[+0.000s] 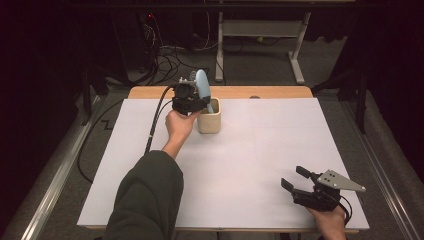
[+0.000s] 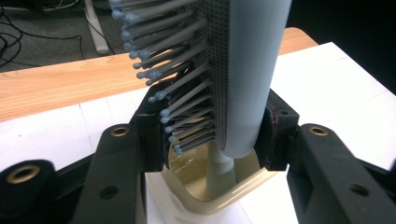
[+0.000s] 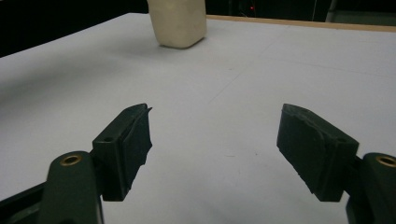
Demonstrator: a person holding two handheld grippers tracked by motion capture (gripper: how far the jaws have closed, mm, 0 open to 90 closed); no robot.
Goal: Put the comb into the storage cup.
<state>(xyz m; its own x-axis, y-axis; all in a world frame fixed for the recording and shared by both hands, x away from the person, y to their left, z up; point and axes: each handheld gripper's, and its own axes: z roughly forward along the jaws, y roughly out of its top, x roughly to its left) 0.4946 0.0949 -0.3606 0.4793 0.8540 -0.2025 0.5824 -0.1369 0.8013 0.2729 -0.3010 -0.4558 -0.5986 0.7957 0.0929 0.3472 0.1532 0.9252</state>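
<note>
Hairbrush — light blue, bristled head up, handle down inside the cream cup near the far edge of the white table. Left gripper is clamped on the brush just above the cup rim. Right gripper — jaws spread apart, empty — sits well apart at the near right.

Left tongs clamped, arm outstretched; right tongs agape
</note>
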